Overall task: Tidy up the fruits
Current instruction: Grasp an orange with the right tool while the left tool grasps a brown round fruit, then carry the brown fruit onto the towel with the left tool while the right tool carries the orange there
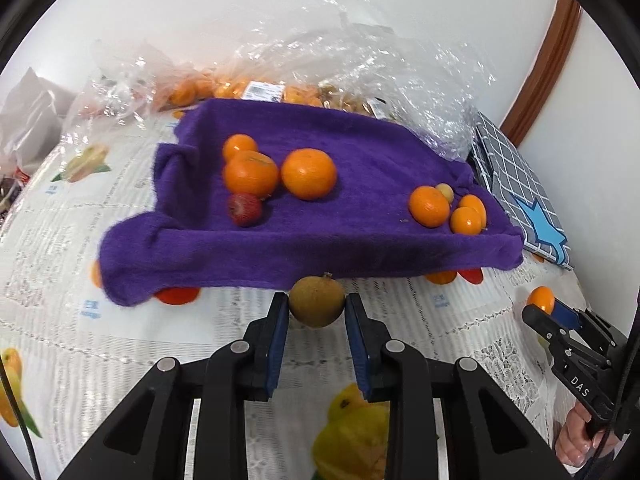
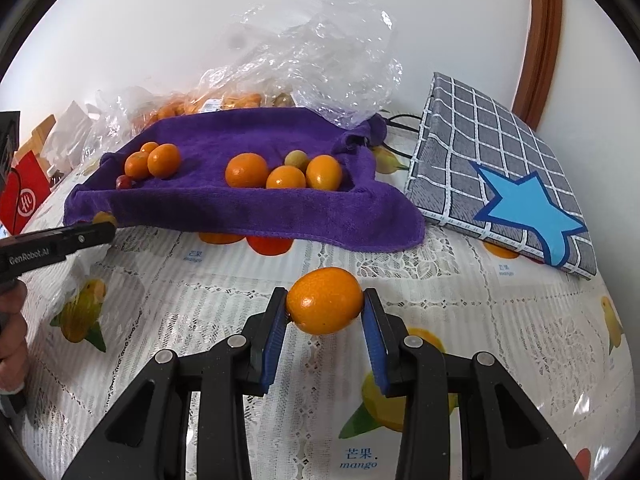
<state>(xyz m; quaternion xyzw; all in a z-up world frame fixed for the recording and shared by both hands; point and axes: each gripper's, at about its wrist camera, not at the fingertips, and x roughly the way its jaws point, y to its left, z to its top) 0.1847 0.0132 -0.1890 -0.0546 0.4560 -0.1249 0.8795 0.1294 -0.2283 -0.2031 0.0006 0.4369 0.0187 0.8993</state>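
My left gripper (image 1: 317,307) is shut on a small brown round fruit (image 1: 316,300), held just in front of the purple towel (image 1: 360,152). My right gripper (image 2: 325,307) is shut on an orange kumquat (image 2: 325,299) above the tablecloth; it also shows in the left wrist view (image 1: 541,299). On the towel, a left group has oranges (image 1: 308,173) and a strawberry (image 1: 245,209). A right group has small oranges (image 1: 429,205) and a pale yellow fruit (image 1: 445,191). The same right group shows in the right wrist view (image 2: 246,170).
Clear plastic bags of fruit (image 1: 360,64) lie behind the towel against the wall. A grey checked folder with a blue star (image 2: 500,168) lies to the right. A red box (image 2: 24,196) stands at the far left. The tablecloth (image 2: 440,320) has printed fruit pictures.
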